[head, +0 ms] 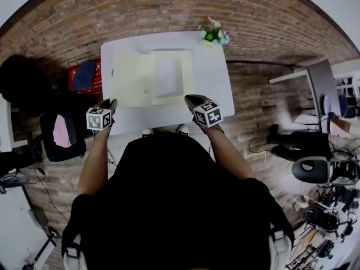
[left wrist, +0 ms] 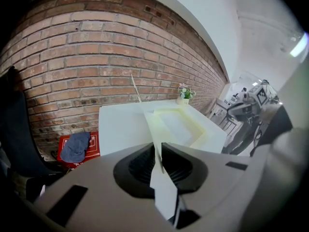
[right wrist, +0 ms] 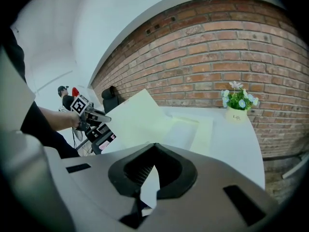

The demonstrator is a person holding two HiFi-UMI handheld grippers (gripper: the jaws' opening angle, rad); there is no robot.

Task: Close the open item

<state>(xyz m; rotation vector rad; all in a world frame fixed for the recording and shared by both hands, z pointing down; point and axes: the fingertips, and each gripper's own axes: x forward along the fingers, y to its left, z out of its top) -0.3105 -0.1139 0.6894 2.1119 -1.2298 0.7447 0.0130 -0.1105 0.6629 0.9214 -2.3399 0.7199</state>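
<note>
Left tongs [left wrist: 158,149]: narrowed to a slit, pinching the thin pale-yellow cover of the folder [head: 135,80]. The cover runs edge-on between the ribbed black pads and is raised off the counter [head: 216,91]. Right tongs [right wrist: 154,148]: tips met, nothing clamped, at 5 o'clock of the folder near the counter's edge. Folder: open, matte card, rectangular, lying mid-counter with a white sheet [head: 167,76] inside; left tongs at its 7 o'clock. Counter: smooth white rectangle, with a small pot of flowers [head: 212,35] at its 1 o'clock corner.
</note>
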